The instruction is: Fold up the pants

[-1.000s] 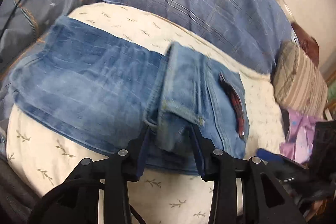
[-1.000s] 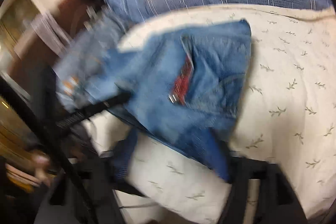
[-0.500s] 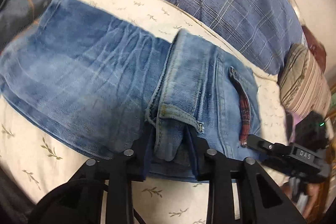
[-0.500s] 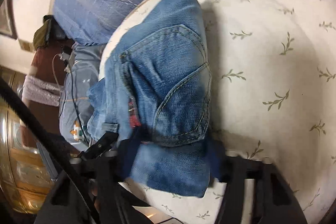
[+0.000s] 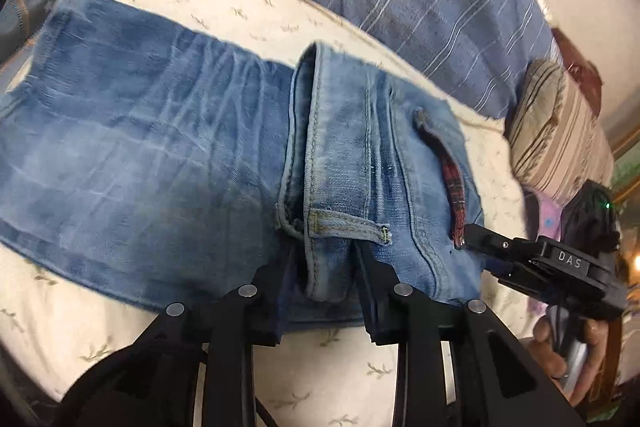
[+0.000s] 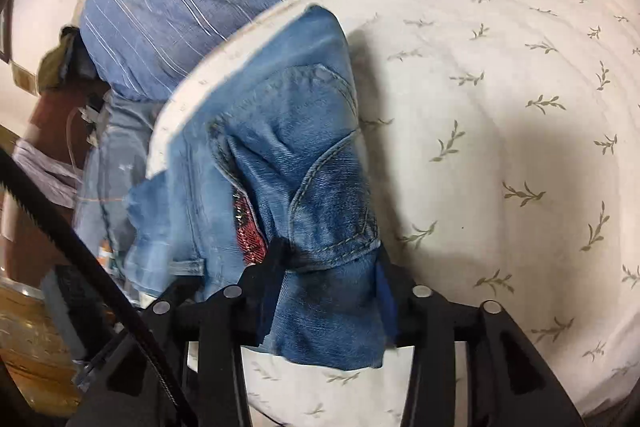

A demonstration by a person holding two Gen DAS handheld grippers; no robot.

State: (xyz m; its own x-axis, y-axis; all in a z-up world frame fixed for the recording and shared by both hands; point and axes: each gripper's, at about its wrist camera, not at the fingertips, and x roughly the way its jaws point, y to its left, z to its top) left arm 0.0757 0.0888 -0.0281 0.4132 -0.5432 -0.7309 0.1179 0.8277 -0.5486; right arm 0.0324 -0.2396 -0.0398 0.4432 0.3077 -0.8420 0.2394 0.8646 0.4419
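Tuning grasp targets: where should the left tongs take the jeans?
At the waistband end of the jeans, from the near edge, just under the belt loop: there the folded layers stack into a thick ridge pointing at the left tongs.

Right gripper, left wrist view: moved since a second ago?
Yes. The right gripper has come in toward the jeans; its tip now meets the red pocket lining. Jaws just eased open, denim between them.

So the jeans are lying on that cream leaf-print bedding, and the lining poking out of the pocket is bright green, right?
Not quite. The jeans do lie on the cream leaf-print bedding, but the pocket lining is red plaid, not green. The left wrist view shows it.
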